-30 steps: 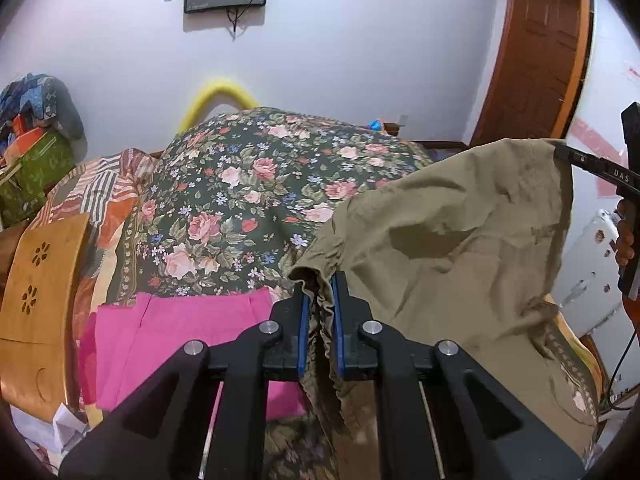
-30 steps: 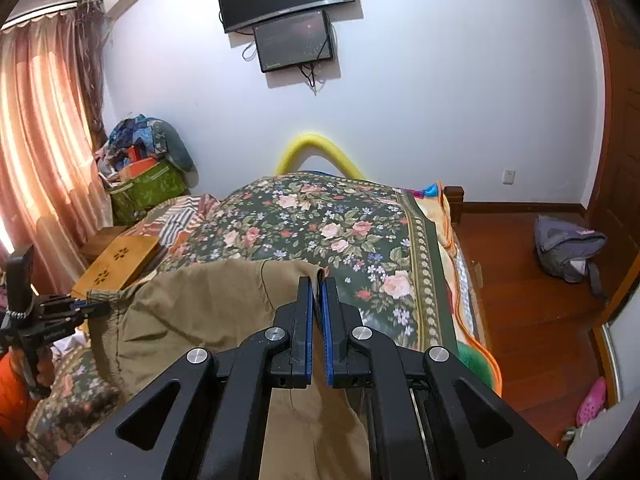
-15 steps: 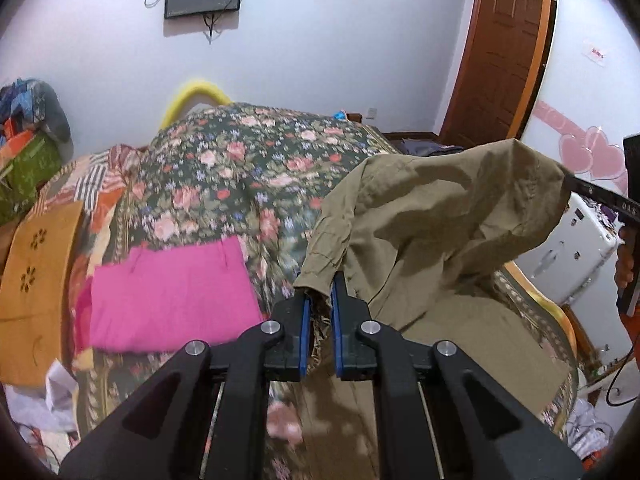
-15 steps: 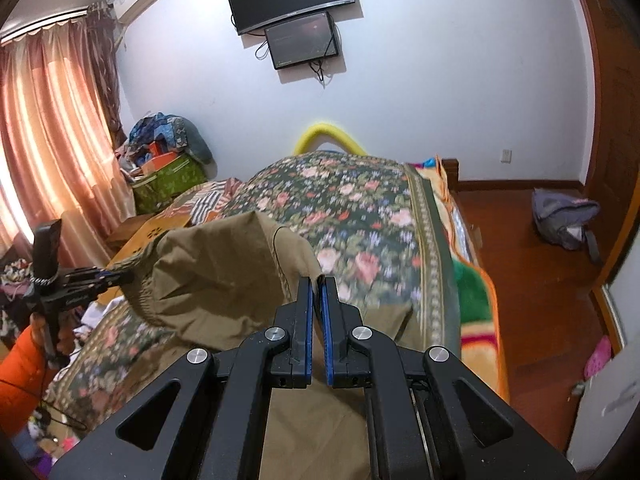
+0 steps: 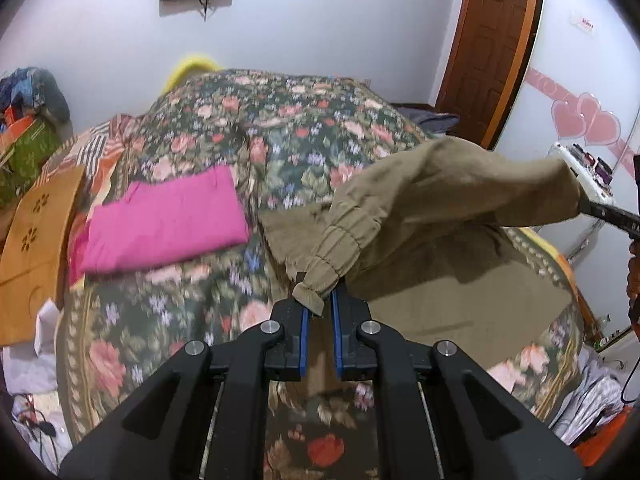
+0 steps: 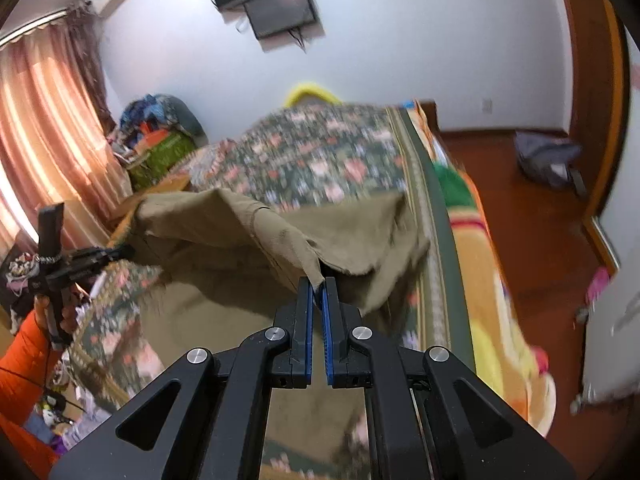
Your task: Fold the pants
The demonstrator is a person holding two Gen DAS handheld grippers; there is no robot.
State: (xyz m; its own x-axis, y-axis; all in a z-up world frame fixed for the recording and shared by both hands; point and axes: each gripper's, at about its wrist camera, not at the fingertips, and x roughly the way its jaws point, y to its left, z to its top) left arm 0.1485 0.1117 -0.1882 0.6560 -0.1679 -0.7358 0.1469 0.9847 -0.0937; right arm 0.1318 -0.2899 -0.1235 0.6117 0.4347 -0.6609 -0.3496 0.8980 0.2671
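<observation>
Olive-brown pants (image 5: 448,208) hang stretched between my two grippers over the floral bed (image 5: 280,132), their lower part lying on the bedspread. My left gripper (image 5: 319,304) is shut on the gathered elastic waistband at one corner. My right gripper (image 6: 318,286) is shut on the other corner of the pants (image 6: 248,224). In the left wrist view the right gripper (image 5: 588,208) shows at the right edge; in the right wrist view the left gripper (image 6: 120,254) shows at the left, held by a hand in an orange sleeve (image 6: 24,356).
A folded pink garment (image 5: 164,220) lies on the bed left of the pants. A wooden board (image 5: 36,236) leans at the bed's left side. Clutter is piled by the curtain (image 6: 52,140). A grey bag (image 6: 548,160) sits on the wooden floor near the door.
Both grippers moved forward over the bed and lower, carrying the pants' waist end; more of the fabric now rests on the bedspread. Both grips stayed shut.
</observation>
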